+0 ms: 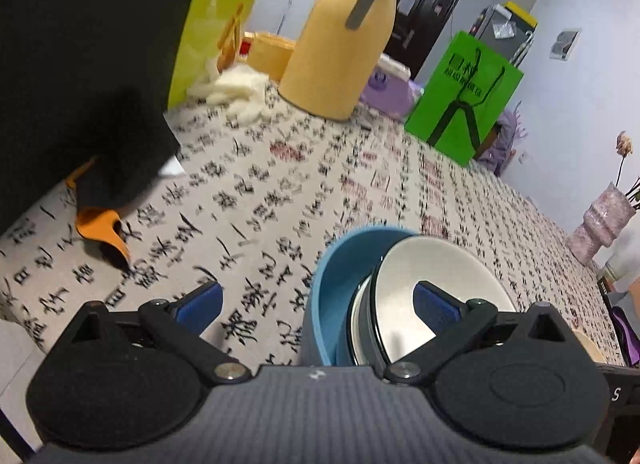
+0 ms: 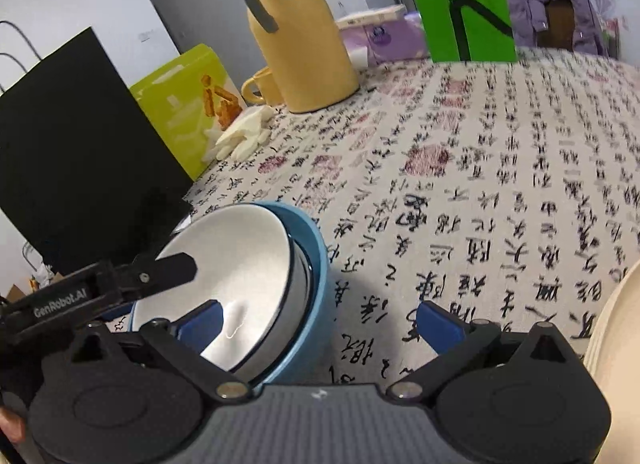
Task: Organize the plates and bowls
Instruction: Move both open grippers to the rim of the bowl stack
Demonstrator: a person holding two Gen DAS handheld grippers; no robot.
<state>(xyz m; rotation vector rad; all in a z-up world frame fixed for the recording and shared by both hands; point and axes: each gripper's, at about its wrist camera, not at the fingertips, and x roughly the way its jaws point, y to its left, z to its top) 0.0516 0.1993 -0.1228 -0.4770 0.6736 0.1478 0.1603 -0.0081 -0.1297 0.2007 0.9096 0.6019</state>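
A white bowl (image 1: 436,288) with a dark rim sits nested in a blue bowl (image 1: 332,288) on the calligraphy tablecloth. My left gripper (image 1: 316,306) is open and straddles the near rims of both bowls, its right finger over the white bowl. In the right wrist view the same white bowl (image 2: 240,260) sits in the blue bowl (image 2: 316,264). My right gripper (image 2: 318,322) is open, its left finger over the white bowl and its right finger over the cloth. The left gripper's finger (image 2: 172,270) reaches in from the left.
A yellow thermos jug (image 1: 344,39) and yellow mug (image 2: 260,87) stand at the back, with a black bag (image 2: 80,147), yellow-green box (image 2: 184,99), white gloves (image 2: 244,131), green bag (image 1: 464,99) and vase (image 1: 604,219). A cream plate edge (image 2: 616,344) is at right.
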